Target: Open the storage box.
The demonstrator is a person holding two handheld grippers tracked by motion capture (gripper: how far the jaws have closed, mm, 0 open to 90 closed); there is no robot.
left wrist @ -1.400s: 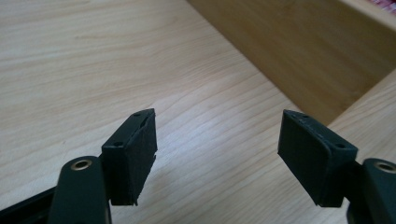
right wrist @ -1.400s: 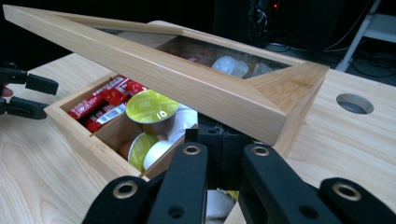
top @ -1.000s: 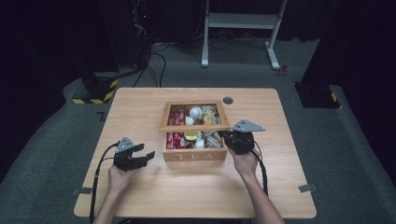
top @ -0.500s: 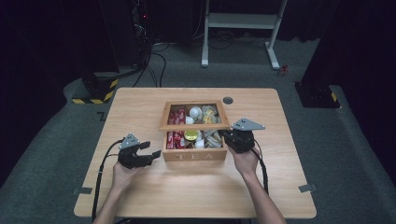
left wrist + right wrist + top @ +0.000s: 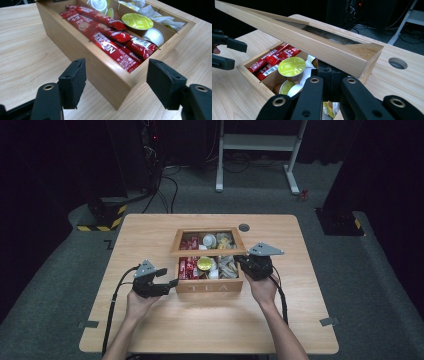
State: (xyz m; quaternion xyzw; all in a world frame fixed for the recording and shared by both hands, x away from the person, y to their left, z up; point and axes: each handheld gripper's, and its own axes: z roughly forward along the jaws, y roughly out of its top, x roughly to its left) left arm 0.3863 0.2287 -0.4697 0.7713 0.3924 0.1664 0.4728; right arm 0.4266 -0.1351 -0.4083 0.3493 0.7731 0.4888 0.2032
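A wooden tea box (image 5: 207, 287) stands mid-table, holding red sachets (image 5: 110, 47), a yellow-green capsule (image 5: 292, 66) and white pods. Its windowed lid (image 5: 312, 45) is tilted up over the box. My right gripper (image 5: 329, 75) is at the box's right side (image 5: 240, 262), jaws shut, tips under the lid's raised edge near its corner. I cannot tell whether the lid rests on them. My left gripper (image 5: 116, 82) is open, its jaws on either side of the box's near left corner (image 5: 172, 282) without touching it.
A round cable hole (image 5: 244, 227) lies in the table behind the box. Bare tabletop (image 5: 210, 325) stretches in front of and beside the box. Beyond the table stand a white desk frame (image 5: 260, 142) and a yellow-and-black striped base (image 5: 102, 217).
My left gripper has moved right, up to the box's near left corner. The right gripper and the raised lid have stayed about where they were.
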